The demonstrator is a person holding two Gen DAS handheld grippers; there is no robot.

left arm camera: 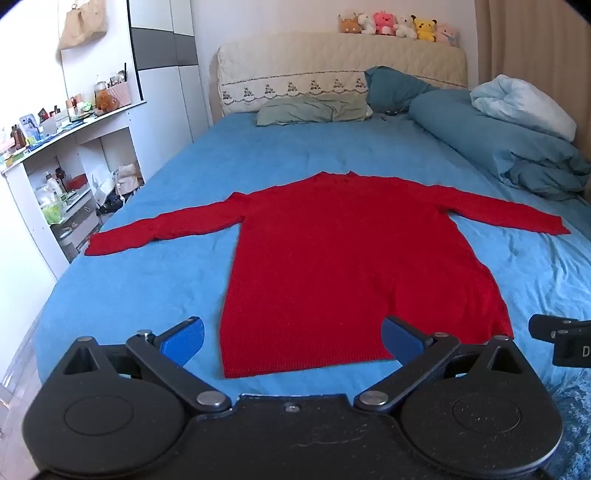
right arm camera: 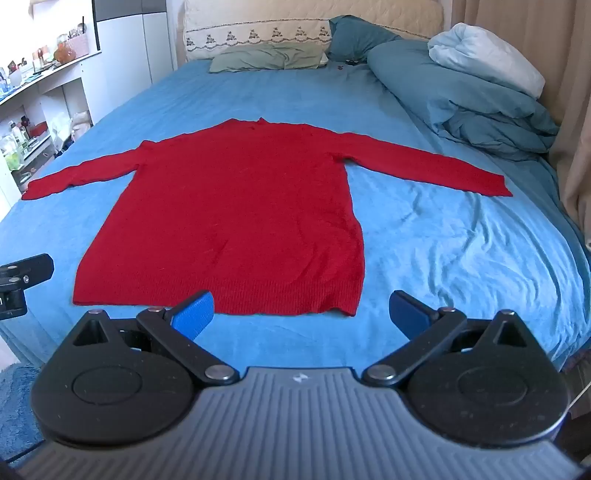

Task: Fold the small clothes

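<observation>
A red long-sleeved sweater (left arm camera: 351, 258) lies flat on the blue bed sheet (left arm camera: 166, 288), neck toward the headboard, both sleeves spread out sideways, hem nearest me. It shows the same way in the right wrist view (right arm camera: 236, 214). My left gripper (left arm camera: 293, 341) is open and empty, hovering just before the hem's left half. My right gripper (right arm camera: 301, 314) is open and empty, just before the hem's right corner. Part of the right gripper (left arm camera: 561, 343) shows at the left wrist view's right edge, and part of the left gripper (right arm camera: 18, 284) at the right wrist view's left edge.
Pillows (left arm camera: 314, 109) and a rolled blue duvet (left arm camera: 509, 136) lie at the head and right side of the bed. Plush toys (left arm camera: 399, 26) sit on the headboard. White shelves (left arm camera: 62, 173) with clutter stand at the left. A curtain (right arm camera: 554, 74) hangs at the right.
</observation>
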